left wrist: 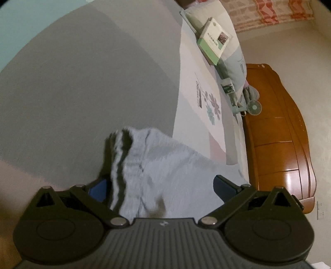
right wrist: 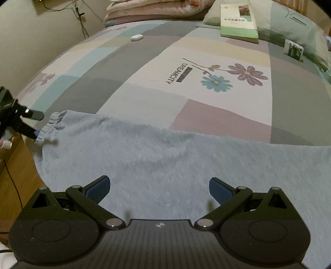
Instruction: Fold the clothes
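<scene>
A light blue fleecy garment (right wrist: 165,157) lies spread across the near part of the bed. In the left wrist view its cuff end (left wrist: 132,157), with dark stripes, is bunched up between the fingers. My left gripper (left wrist: 161,186) is open, its blue pads wide apart on either side of that cloth. The right wrist view shows the left gripper (right wrist: 34,124) at the far left, fingers apart at the gathered cuff (right wrist: 49,126). My right gripper (right wrist: 159,188) is open just above the middle of the garment, with nothing pinched between its pads.
The patchwork bedsheet (right wrist: 186,62) with printed flowers stretches beyond the garment. A green book (right wrist: 238,20) rests on a pillow (right wrist: 289,27); a small white object (right wrist: 136,37) and folded quilts (right wrist: 155,10) lie farther back. A wooden headboard (left wrist: 277,134) and a small fan (left wrist: 253,107) are at the bed's end.
</scene>
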Action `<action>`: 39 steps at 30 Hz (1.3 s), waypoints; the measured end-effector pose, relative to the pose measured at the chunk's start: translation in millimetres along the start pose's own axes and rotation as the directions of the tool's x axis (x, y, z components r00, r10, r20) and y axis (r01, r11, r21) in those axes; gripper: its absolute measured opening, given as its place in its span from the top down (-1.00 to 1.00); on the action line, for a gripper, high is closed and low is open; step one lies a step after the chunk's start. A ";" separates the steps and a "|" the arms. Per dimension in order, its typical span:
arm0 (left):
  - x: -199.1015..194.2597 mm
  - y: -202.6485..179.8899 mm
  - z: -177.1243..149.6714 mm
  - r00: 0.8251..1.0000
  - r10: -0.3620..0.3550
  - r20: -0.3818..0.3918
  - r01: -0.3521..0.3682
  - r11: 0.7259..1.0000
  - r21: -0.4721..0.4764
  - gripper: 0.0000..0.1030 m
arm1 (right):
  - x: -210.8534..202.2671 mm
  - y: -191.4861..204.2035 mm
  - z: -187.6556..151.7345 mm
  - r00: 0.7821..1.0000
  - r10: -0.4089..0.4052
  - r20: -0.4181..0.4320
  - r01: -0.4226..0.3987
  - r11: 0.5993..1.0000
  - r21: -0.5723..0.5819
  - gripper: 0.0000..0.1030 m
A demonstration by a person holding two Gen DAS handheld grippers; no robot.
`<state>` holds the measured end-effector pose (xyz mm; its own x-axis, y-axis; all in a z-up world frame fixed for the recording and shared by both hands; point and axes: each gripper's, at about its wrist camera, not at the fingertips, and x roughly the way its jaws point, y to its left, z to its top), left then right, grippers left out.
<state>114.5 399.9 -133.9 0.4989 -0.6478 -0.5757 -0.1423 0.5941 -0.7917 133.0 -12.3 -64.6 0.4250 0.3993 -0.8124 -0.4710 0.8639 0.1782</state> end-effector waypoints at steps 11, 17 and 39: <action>-4.7 1.1 -23.2 0.996 -0.046 -0.079 0.047 0.999 0.012 -0.98 | -2.5 -1.1 -4.7 1.000 0.006 0.007 -0.006 1.000 0.008 -1.00; 16.9 -3.3 -0.2 0.994 -0.094 -0.061 0.095 0.995 0.013 -0.98 | -6.8 2.3 -4.8 1.000 -0.001 0.024 0.001 1.000 0.019 -1.00; 3.8 4.3 -21.3 0.995 -0.095 -0.025 0.096 0.995 0.037 -0.65 | -1.8 -15.2 -21.5 0.999 0.035 0.021 -0.036 0.996 0.083 -1.00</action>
<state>97.6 389.9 -143.9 0.4889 -0.7127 -0.5030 -0.0622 0.5467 -0.8350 122.8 -32.8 -77.8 0.4242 0.4354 -0.7940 -0.4205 0.8713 0.2532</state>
